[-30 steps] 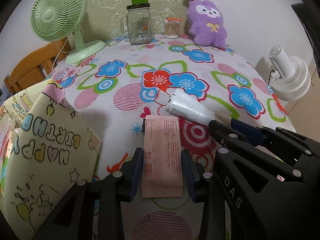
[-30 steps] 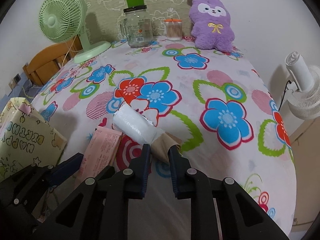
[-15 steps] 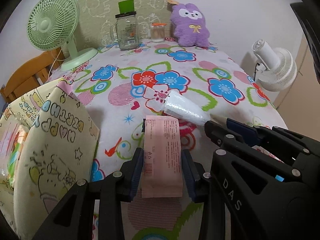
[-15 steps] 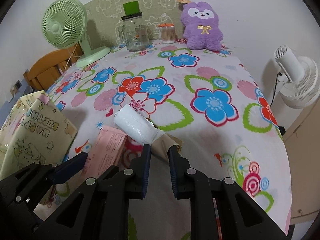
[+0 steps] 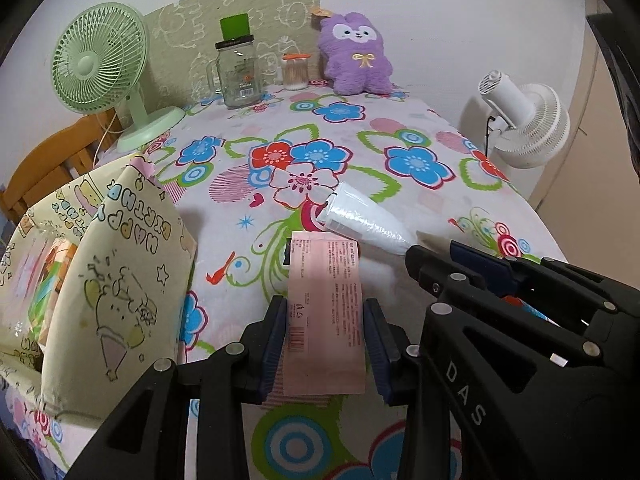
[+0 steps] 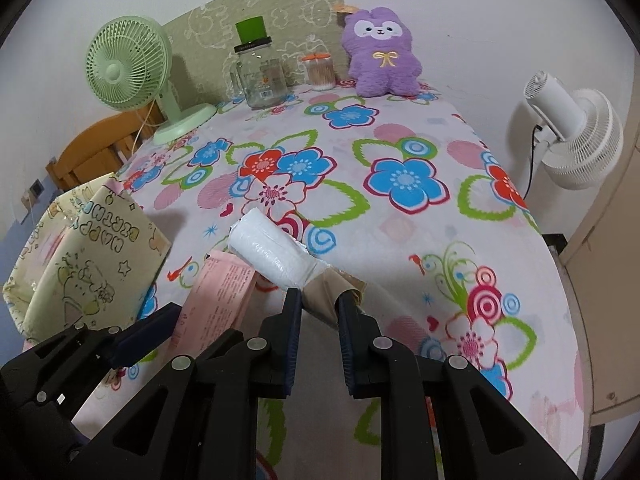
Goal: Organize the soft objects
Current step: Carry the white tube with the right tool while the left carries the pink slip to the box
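Left gripper point(image 5: 325, 334): fingers clamped on the two long edges of a flat pink packet point(image 5: 324, 312), held above the flowered tabletop point(image 5: 400, 128), packet's printed face up. Right gripper point(image 6: 319, 314): fingers pinched together on the brown paper end point(image 6: 326, 288) of a white plastic-wrapped roll point(image 6: 272, 250), which sticks out forward over the tabletop, just beside the pink packet. A yellow "Happy Birthday" gift bag point(image 5: 120, 280) stands open at the near left edge of the tabletop; a purple plush toy point(image 5: 358, 60), a glass jar point(image 5: 239, 76) and a green fan point(image 5: 100, 64) sit along the far edge, well apart from both grippers.
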Demonstrator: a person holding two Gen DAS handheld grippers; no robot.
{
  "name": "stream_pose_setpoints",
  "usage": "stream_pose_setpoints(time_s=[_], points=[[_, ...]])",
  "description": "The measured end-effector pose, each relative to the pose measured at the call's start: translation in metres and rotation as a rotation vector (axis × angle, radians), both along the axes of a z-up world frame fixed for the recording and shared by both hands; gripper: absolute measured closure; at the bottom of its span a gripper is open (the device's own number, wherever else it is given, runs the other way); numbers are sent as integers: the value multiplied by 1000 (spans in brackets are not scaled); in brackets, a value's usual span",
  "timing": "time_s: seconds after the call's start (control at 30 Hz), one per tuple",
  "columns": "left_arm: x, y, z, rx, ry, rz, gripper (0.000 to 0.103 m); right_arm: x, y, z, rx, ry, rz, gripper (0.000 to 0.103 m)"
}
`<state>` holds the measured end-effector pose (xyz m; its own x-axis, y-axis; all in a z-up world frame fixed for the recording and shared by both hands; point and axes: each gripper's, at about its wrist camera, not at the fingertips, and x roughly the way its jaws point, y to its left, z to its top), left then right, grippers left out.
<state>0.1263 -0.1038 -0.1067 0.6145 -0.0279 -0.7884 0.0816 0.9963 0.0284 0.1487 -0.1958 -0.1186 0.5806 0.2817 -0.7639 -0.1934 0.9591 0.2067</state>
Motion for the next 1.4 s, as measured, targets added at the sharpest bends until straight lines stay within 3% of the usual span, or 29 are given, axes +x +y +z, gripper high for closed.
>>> stream_pose_setpoints(time_s=[0.53,1.4], points=[[-33,-1,16,4,-23,-32,64,-37,-4,17,29,-22,-21,82],[-76,6,89,16,-195,-104,64,-86,0,102,-26,-175,-49,82]])
